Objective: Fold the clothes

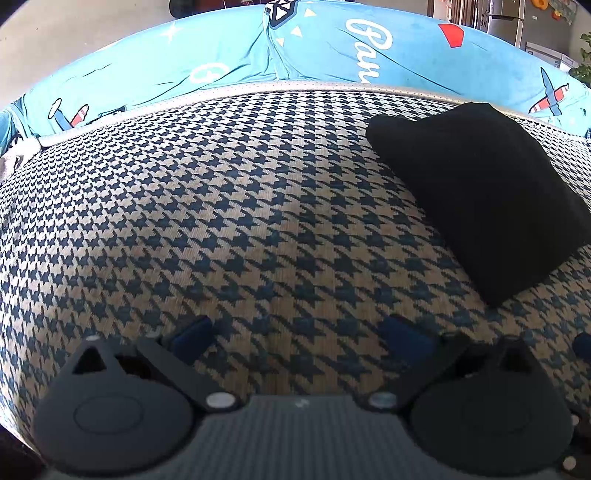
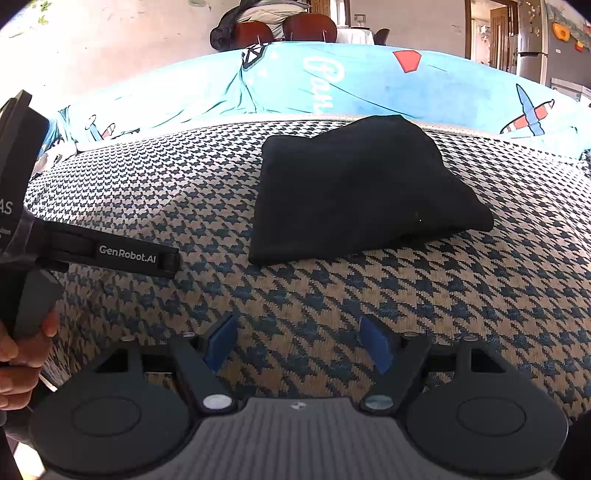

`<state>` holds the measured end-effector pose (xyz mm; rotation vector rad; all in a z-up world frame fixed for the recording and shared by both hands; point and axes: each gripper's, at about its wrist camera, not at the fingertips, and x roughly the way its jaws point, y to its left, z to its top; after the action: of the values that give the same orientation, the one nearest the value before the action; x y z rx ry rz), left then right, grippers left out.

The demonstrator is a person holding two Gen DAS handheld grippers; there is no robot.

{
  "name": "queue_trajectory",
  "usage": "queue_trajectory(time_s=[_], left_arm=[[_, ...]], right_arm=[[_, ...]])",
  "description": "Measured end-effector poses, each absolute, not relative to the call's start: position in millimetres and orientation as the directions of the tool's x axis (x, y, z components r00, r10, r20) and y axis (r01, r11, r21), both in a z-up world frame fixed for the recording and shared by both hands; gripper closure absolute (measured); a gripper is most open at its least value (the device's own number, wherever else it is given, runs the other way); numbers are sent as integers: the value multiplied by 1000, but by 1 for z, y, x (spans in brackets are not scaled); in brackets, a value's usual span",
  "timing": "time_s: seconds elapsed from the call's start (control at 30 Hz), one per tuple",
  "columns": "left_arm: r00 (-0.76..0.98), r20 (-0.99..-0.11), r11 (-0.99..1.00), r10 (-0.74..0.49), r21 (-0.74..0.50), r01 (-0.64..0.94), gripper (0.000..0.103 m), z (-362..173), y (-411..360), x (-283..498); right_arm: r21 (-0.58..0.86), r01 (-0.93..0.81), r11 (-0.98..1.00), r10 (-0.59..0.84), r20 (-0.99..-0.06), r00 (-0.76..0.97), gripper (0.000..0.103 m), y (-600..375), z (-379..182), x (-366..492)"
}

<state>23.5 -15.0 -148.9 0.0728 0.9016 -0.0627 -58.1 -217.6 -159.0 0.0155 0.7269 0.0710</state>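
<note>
A folded black garment (image 2: 362,184) lies on the houndstooth cushion (image 2: 332,295), near its far edge; in the left wrist view the same black garment (image 1: 480,199) is at the right. My right gripper (image 2: 299,343) stands open over bare cushion, short of the garment, with nothing between its blue pads (image 2: 221,341). My left gripper (image 1: 295,339) is also open, its blue pads (image 1: 192,338) wide apart above the cushion (image 1: 221,221), to the left of the garment. The left tool's body (image 2: 22,221) shows at the left edge of the right wrist view, held by a hand (image 2: 18,354).
A turquoise printed cloth (image 1: 332,48) covers the backrest behind the cushion. A pale piped edge (image 1: 258,90) runs along the cushion's far side. Behind the backrest are chairs (image 2: 273,31) and a fridge (image 2: 532,62).
</note>
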Motion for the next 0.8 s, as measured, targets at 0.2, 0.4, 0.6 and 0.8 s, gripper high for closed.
queue_trajectory(time_s=[0.2, 0.4, 0.6, 0.8], left_arm=[[618, -786, 996, -23, 36, 84, 0, -148, -15, 23], [620, -785, 996, -22, 36, 82, 0, -148, -15, 24], [621, -784, 996, -21, 36, 79, 0, -148, -16, 23], [621, -783, 996, -17, 39, 76, 0, -148, -16, 23]], right_arm=[[26, -68, 997, 68, -663, 745, 24, -214, -160, -57], [28, -68, 997, 69, -664, 745, 23, -214, -160, -57], [22, -72, 997, 68, -663, 746, 22, -214, -159, -56], [18, -71, 997, 66, -659, 749, 22, -213, -159, -57]])
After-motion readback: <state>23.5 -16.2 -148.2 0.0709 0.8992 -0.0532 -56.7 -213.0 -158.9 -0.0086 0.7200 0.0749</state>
